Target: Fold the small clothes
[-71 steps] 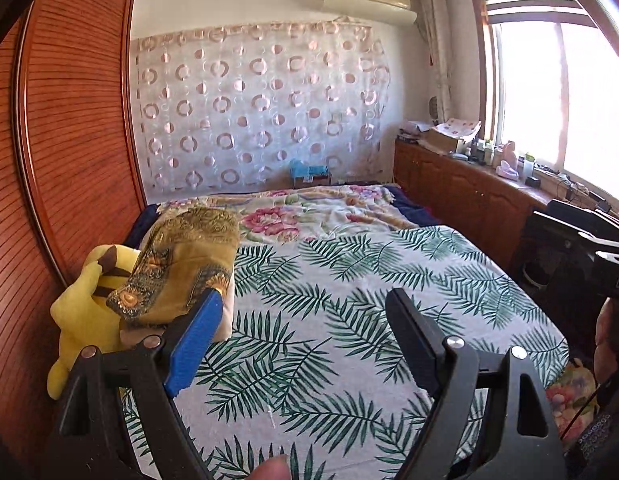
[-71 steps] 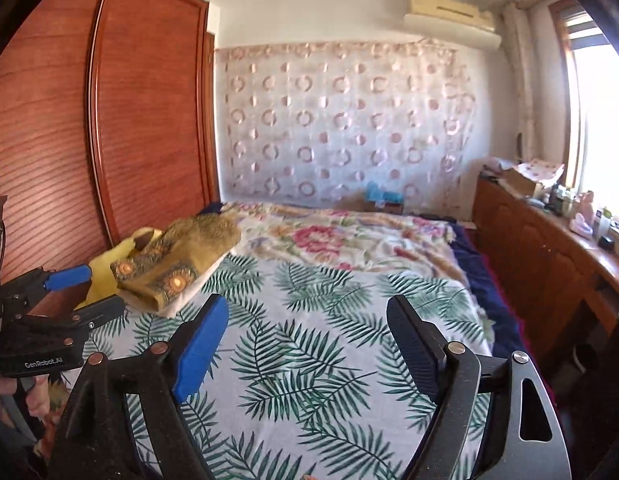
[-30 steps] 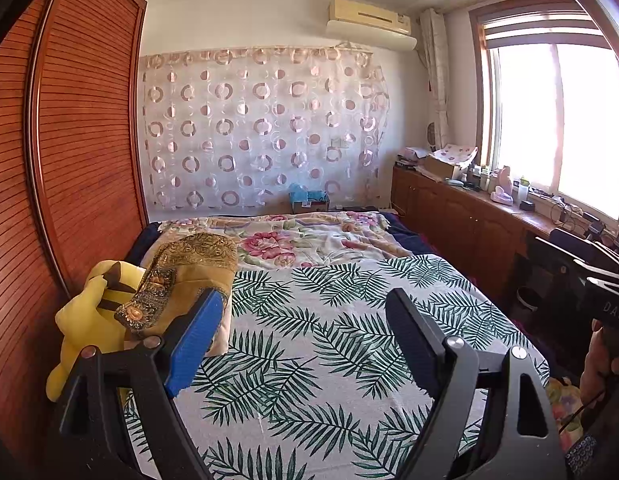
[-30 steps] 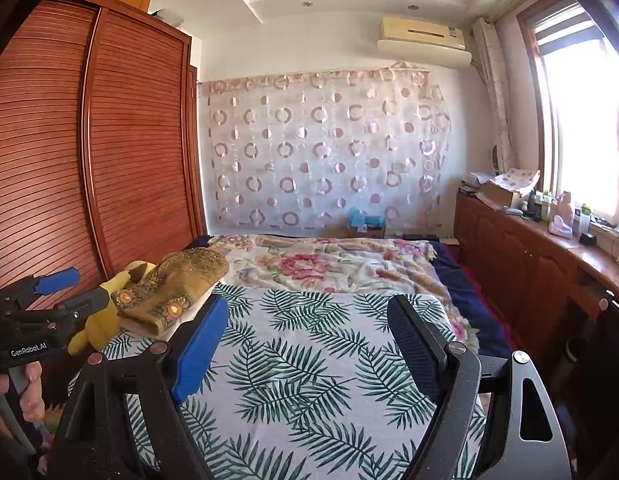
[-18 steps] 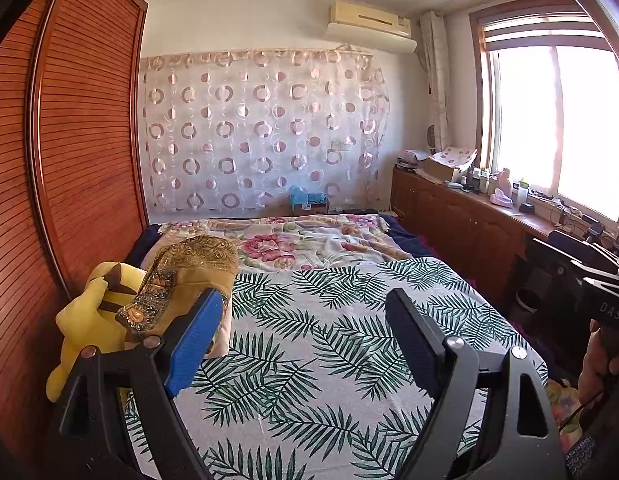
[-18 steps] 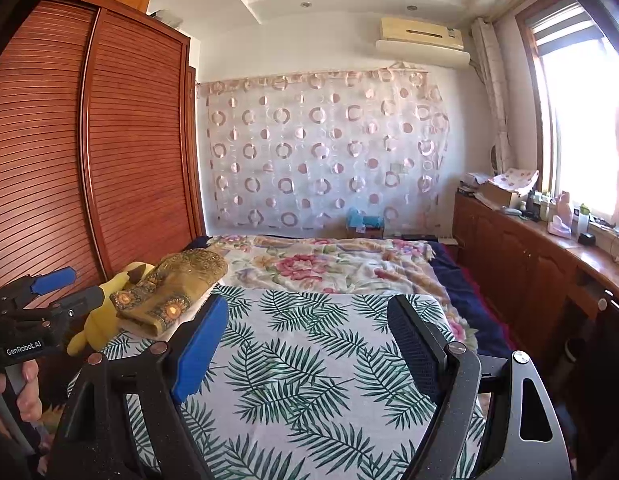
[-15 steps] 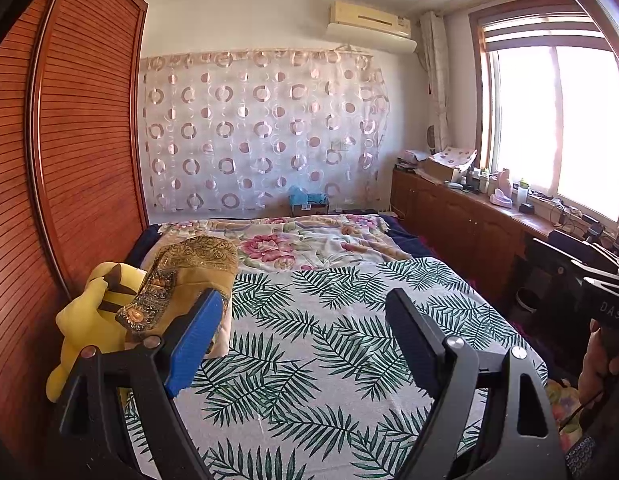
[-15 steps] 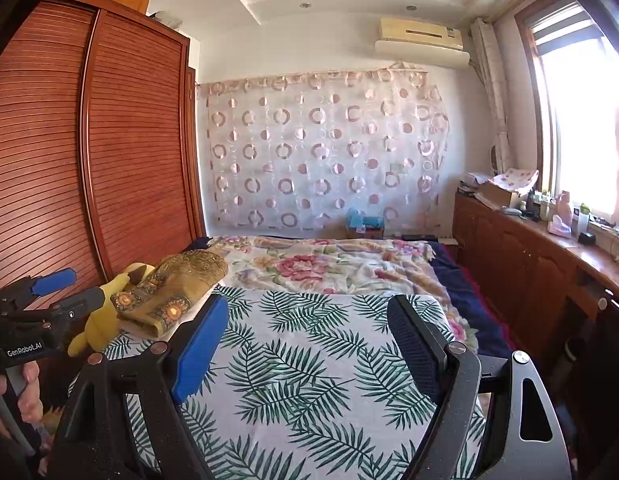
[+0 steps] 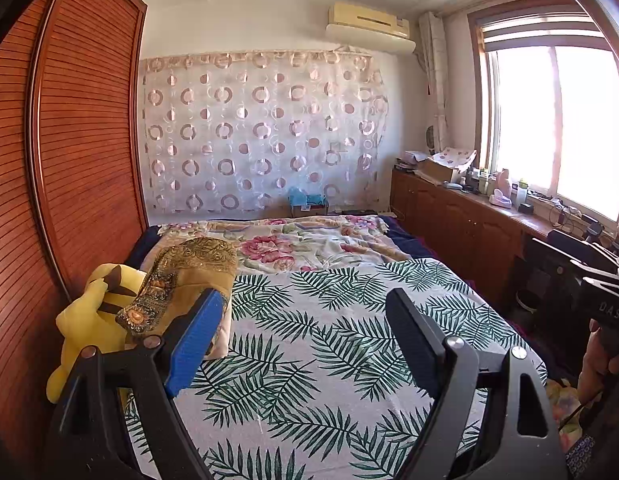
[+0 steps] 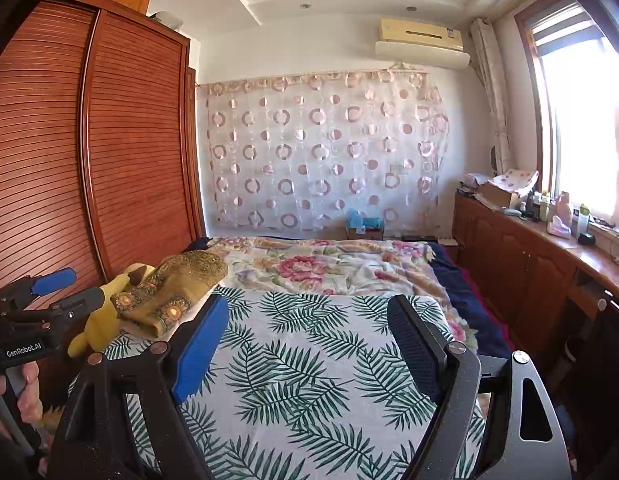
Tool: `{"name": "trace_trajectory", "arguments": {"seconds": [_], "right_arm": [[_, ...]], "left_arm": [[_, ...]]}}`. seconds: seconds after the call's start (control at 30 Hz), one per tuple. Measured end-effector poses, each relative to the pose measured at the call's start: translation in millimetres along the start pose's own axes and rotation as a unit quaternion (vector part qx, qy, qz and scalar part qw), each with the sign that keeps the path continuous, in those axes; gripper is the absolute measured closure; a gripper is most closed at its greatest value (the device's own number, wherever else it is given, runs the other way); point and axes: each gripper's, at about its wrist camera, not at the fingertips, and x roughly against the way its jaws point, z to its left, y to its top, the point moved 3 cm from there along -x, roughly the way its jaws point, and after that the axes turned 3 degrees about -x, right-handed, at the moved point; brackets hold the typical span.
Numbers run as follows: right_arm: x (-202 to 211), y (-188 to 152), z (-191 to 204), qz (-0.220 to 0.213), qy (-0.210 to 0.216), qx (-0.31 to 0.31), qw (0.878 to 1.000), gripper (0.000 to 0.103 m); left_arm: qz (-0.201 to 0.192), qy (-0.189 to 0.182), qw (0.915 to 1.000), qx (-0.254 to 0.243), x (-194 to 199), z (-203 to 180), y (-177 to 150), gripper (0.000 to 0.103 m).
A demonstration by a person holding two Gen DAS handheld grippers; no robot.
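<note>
A folded golden-brown embroidered garment (image 9: 189, 276) lies at the left edge of the bed, on the palm-leaf sheet (image 9: 329, 340); it also shows in the right wrist view (image 10: 177, 284). My left gripper (image 9: 305, 320) is open and empty, held above the foot of the bed, to the right of the garment. My right gripper (image 10: 309, 328) is open and empty, also above the sheet. The left gripper shows at the left edge of the right wrist view (image 10: 49, 292), and the right one at the right edge of the left wrist view (image 9: 601, 292).
A yellow plush toy (image 9: 89, 320) sits beside the garment against the wooden wardrobe (image 9: 69, 160). A floral blanket (image 9: 301, 244) covers the bed's far end. A wooden cabinet (image 9: 469, 224) with clutter runs under the window on the right.
Both grippers have risen and tilted up since 2.4 s ago, so more wall and ceiling shows. Over the last second almost nothing has moved.
</note>
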Motion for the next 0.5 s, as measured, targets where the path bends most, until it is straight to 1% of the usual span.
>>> {"name": "trace_trajectory", "arguments": {"seconds": [0.5], "right_arm": [[-0.5,-0.5,-2.5,-0.003,0.001,0.001,1.000,0.020]], "left_arm": [[0.000,0.000,1.0000,0.000,0.4,-0.4,-0.6,0.019]]}}
